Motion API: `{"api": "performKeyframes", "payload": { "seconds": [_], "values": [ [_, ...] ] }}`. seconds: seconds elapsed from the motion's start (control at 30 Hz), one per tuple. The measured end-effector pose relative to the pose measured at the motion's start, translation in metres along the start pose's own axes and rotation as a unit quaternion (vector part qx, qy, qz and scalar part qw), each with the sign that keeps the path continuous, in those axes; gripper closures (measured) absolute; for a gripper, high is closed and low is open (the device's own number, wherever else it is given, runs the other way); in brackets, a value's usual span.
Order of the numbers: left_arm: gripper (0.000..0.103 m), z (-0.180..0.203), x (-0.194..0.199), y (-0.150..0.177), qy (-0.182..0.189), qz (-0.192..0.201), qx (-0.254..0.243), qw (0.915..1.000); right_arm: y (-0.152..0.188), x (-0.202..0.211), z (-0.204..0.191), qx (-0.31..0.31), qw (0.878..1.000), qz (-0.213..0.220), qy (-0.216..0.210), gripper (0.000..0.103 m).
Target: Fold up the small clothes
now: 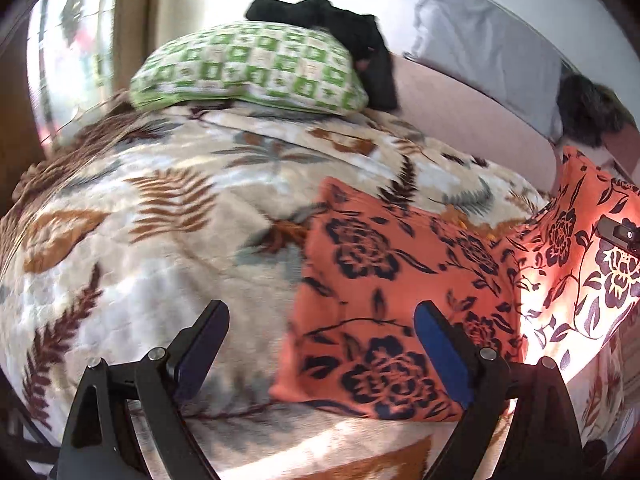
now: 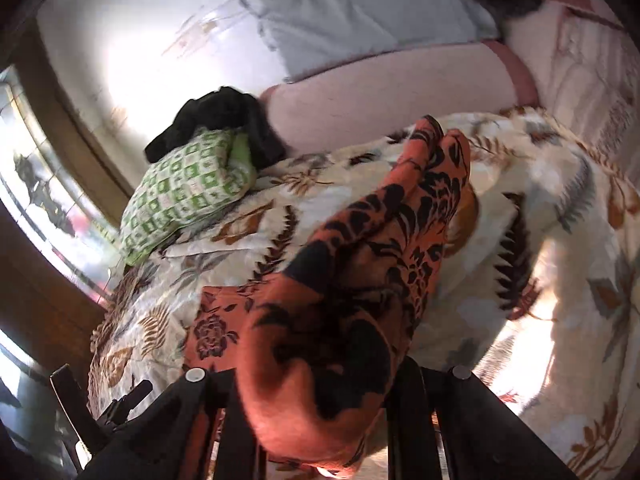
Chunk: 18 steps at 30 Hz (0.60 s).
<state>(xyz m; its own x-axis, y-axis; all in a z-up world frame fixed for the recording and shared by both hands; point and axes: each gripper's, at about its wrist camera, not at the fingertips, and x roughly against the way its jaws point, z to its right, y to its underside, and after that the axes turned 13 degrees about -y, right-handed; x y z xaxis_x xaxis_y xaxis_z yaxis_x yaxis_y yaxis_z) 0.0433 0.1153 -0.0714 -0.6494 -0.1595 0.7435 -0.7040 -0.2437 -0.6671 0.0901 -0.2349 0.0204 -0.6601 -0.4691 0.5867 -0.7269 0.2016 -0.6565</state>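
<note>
An orange cloth with dark floral print (image 1: 384,280) lies on the leaf-patterned blanket (image 1: 160,220), its right part lifted and sunlit. My left gripper (image 1: 320,320) is open just above the cloth's near left edge, one finger over the blanket and one over the cloth. My right gripper (image 2: 320,392) is shut on a bunched fold of the same orange cloth (image 2: 360,280) and holds it raised above the bed. The right gripper also shows at the right edge of the left wrist view (image 1: 618,234).
A green checked pillow (image 1: 248,68) with a black garment (image 1: 332,28) on it lies at the far side. A grey pillow (image 1: 492,52) and a dark furry thing (image 1: 592,112) lie on the pink sheet (image 1: 460,120). A window (image 2: 36,184) is at left.
</note>
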Motion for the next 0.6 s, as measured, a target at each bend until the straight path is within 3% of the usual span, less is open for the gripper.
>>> {"api": "performKeyframes", "payload": {
  "seconds": [0.13, 0.27, 0.4, 0.53, 0.6],
  "values": [
    [0.009, -0.063, -0.014, 0.015, -0.021, -0.018, 0.076, 0.9967, 0.033, -0.074, -0.084, 0.071, 0.995, -0.063, -0.028, 0.086],
    [0.009, -0.086, -0.034, 0.037, -0.024, -0.035, 0.086, 0.9954, 0.103, -0.184, -0.092, 0.061, 0.975, -0.212, -0.013, 0.084],
    [0.009, -0.096, -0.039, 0.038, -0.013, -0.034, 0.117, 0.9925, 0.092, -0.169, -0.1, 0.065, 0.981, -0.183, -0.011, 0.085],
    [0.009, -0.09, -0.039, 0.038, -0.009, -0.031, 0.103, 0.9942, 0.061, -0.14, -0.115, 0.06, 0.989, -0.132, -0.021, 0.086],
    [0.009, -0.094, -0.038, 0.038, -0.006, -0.03, 0.109, 0.9936, 0.061, -0.145, -0.128, 0.07, 0.988, -0.133, -0.024, 0.085]
  ]
}}
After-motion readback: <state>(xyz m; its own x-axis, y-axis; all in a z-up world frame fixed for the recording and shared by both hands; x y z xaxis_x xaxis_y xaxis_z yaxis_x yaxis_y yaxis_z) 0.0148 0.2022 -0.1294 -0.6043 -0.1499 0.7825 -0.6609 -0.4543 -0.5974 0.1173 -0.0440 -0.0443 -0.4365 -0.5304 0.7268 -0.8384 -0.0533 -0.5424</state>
